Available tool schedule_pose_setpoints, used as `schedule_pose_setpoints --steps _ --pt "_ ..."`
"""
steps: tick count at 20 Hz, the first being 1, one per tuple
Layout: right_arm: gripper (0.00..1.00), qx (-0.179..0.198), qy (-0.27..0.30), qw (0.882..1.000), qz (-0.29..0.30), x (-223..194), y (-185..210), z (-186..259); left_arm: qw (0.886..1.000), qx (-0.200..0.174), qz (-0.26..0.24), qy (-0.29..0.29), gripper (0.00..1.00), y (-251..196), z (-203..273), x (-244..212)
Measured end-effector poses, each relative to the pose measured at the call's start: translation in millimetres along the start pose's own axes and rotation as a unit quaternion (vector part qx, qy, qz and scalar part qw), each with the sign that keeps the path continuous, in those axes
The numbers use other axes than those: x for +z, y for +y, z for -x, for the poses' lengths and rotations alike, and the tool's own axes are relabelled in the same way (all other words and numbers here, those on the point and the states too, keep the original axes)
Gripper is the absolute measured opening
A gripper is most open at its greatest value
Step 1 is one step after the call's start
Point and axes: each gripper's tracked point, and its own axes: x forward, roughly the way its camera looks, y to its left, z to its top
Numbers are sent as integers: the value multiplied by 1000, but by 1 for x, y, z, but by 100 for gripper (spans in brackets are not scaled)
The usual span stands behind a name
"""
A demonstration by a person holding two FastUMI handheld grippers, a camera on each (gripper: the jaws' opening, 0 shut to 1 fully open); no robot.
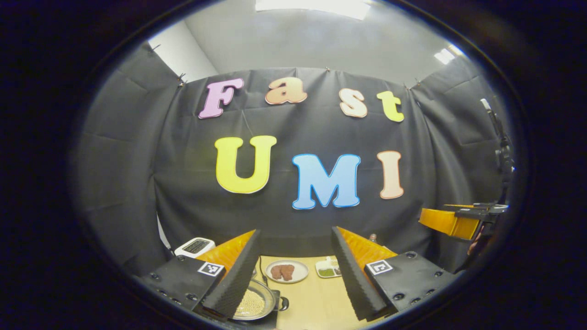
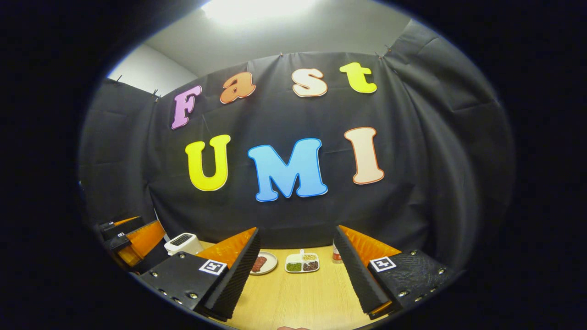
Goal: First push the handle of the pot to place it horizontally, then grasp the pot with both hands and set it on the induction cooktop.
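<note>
Hovering above the wooden surface [image 1: 316, 298], the left gripper [image 1: 298, 275] has its jaws spread wide with nothing between them. Just under the near-left finger sits the pot [image 1: 257, 302], holding pale grains, one dark side handle [image 1: 283, 303] poking out toward the gap between the jaws. Farther ahead between the jaws lie a round plate [image 1: 287, 271] of brown pieces and a white divided dish [image 1: 328, 268]. Beyond the left finger stands a white appliance [image 1: 195, 246]. Off to the far right the other gripper shows at the edge.

The right gripper [image 2: 298, 275] likewise holds its jaws wide and empty over the surface [image 2: 298, 298]. Ahead between them lie the divided dish [image 2: 302, 262] and, half hidden by the left finger, the plate [image 2: 263, 263]; a small bottle [image 2: 336, 253] stands by the right finger. The appliance [image 2: 183, 243] is beyond the left finger.
</note>
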Motion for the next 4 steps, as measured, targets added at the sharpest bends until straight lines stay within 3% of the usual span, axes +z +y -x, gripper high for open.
schedule_pose_setpoints --steps 4 --pt "98 10 5 1000 -9 1 -12 9 1000 14 -5 1 99 -12 13 4"
